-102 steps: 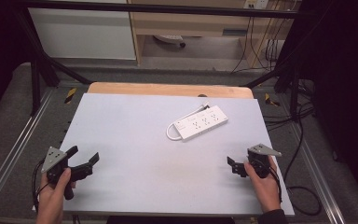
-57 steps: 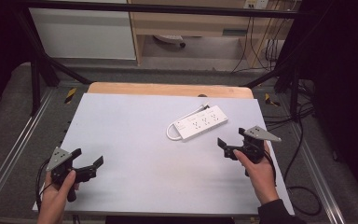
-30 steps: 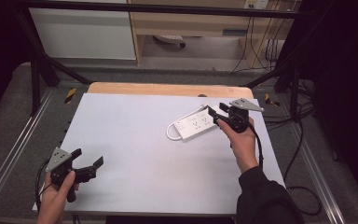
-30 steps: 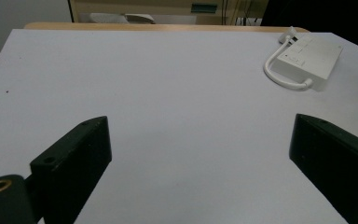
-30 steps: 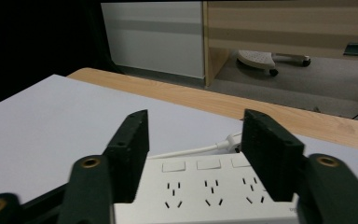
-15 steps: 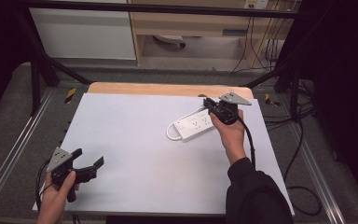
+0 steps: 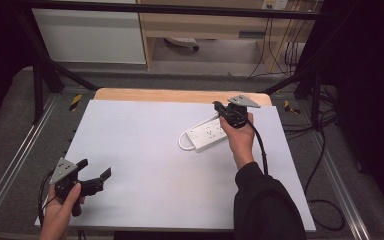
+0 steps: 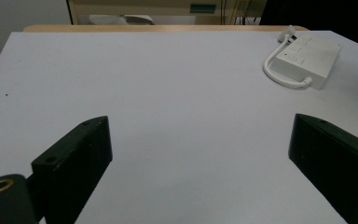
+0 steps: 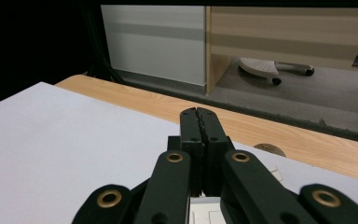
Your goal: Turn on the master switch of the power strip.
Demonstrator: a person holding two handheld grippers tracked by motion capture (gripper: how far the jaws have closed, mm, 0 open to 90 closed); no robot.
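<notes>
A white power strip (image 7: 205, 136) with a short looped cord lies on the white table top (image 7: 145, 165), right of centre. My right gripper (image 7: 218, 106) hovers over the strip's far right end, its jaws shut together with nothing between them. In the right gripper view the closed jaws (image 9: 198, 113) point toward the table's far edge, and a bit of the strip (image 9: 204, 215) shows beneath them. My left gripper (image 7: 95, 169) rests at the near left corner, open and empty. In the left gripper view its jaws (image 8: 198, 140) stand wide apart, with the power strip (image 8: 307, 56) far off at upper right.
A wooden strip (image 7: 180, 95) borders the table's far edge. Beyond it stand a white cabinet (image 7: 90, 35) and a wooden shelf unit (image 7: 220, 25). Black cables (image 7: 320, 150) trail on the floor at right. Metal rails (image 7: 20, 155) run along both sides.
The right hand has carried its gripper from the near right corner forward and left to above the power strip. The left gripper has stayed in place over the last second.
</notes>
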